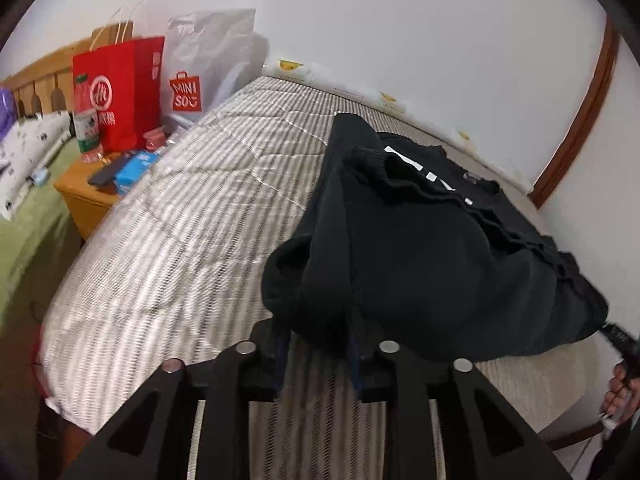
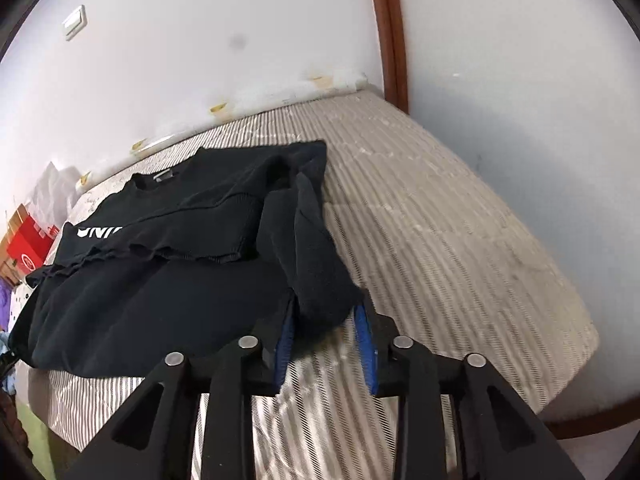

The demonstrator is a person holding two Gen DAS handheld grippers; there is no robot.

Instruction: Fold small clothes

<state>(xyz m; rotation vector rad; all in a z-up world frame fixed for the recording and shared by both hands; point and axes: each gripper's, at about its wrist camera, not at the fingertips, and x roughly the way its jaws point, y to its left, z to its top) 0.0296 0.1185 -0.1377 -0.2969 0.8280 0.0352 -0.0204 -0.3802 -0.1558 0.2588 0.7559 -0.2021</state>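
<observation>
A black sweatshirt point(image 1: 420, 264) with white lettering lies partly folded on the striped bed point(image 1: 180, 220). My left gripper point(image 1: 318, 332) has its blue-padded jaws spread apart, with the sweatshirt's left sleeve cuff draped over and between them. In the right wrist view the sweatshirt point(image 2: 160, 280) lies left of centre, its hem folded up over the chest. My right gripper point(image 2: 326, 320) also stands spread, with the right sleeve cuff point(image 2: 320, 280) resting between its blue pads point(image 2: 366, 340). Neither pair of pads presses the cloth.
A wooden nightstand point(image 1: 86, 204) with a red paper bag point(image 1: 124, 88), a white Miniso bag point(image 1: 200, 68), a bottle and small packets stands left of the bed. A white wall point(image 2: 200, 60) and a brown wooden frame point(image 2: 390, 32) border the bed's far side.
</observation>
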